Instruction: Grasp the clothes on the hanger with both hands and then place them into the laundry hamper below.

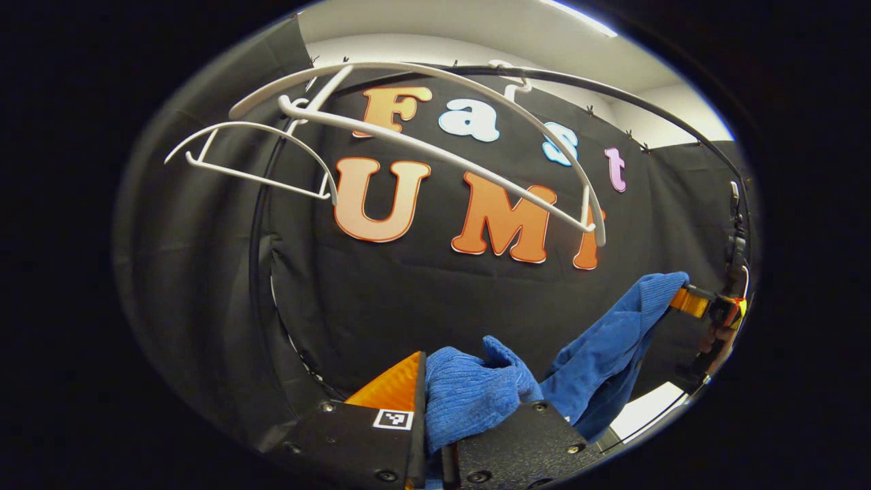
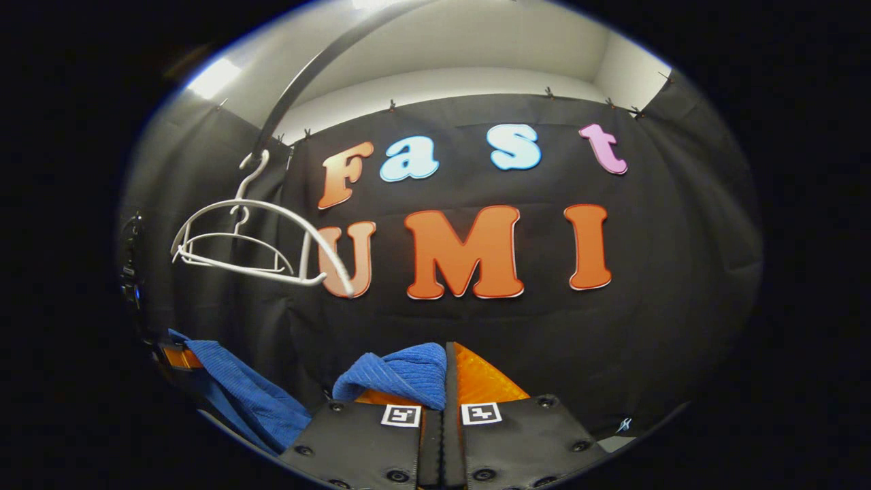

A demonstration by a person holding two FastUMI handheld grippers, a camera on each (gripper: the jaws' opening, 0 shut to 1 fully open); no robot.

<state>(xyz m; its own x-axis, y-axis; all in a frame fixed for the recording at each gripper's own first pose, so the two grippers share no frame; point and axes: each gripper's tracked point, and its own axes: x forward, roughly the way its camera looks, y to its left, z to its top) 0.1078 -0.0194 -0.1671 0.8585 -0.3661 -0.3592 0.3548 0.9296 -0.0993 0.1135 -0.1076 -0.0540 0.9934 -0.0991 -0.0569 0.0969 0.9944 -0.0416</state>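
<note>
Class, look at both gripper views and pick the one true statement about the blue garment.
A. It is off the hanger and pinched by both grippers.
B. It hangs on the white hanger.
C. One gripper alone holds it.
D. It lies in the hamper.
A: the white hangers are bare, and the blue garment is clamped in the left gripper and in the right gripper.

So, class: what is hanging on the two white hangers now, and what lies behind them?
Nothing hangs on the white hangers: both are bare. Behind them is the black cloth wall. The blue garment is below, clamped in the left gripper and right gripper. What lies beneath the garment is hidden.
</note>
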